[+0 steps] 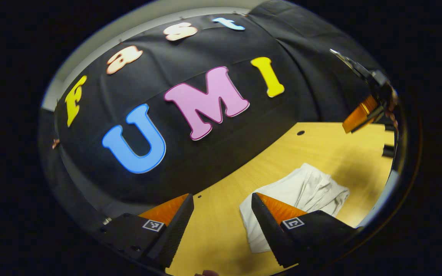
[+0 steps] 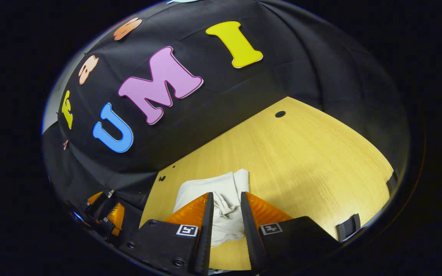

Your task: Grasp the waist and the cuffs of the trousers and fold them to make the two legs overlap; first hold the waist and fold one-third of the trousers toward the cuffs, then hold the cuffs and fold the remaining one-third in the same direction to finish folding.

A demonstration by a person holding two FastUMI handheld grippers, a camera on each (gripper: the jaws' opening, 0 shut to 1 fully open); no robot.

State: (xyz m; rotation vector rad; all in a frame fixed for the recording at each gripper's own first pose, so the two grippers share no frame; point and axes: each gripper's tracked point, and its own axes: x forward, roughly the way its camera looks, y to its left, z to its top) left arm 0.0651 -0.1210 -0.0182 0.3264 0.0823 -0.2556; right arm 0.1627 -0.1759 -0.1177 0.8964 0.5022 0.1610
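Note:
White trousers (image 1: 301, 189) lie folded into a compact bundle on the wooden table (image 1: 320, 149). In the left gripper view my left gripper (image 1: 222, 197) stands open and wide, held above the table to the left of the bundle, with nothing between its fingers. My right gripper (image 1: 366, 111) hangs farther off at the right edge of that view. In the right gripper view the trousers (image 2: 205, 188) lie just beyond my right gripper (image 2: 225, 196), which is open with a narrow gap; creased cloth shows through the gap, lying on the table below. The left gripper (image 2: 106, 218) appears at the lower left.
The table (image 2: 301, 161) stretches bare to the right of the bundle, with a small round hole (image 2: 280, 114) near its far edge. Black clips (image 2: 345, 226) sit on the near right edge. The black cloth wall rises directly behind the table.

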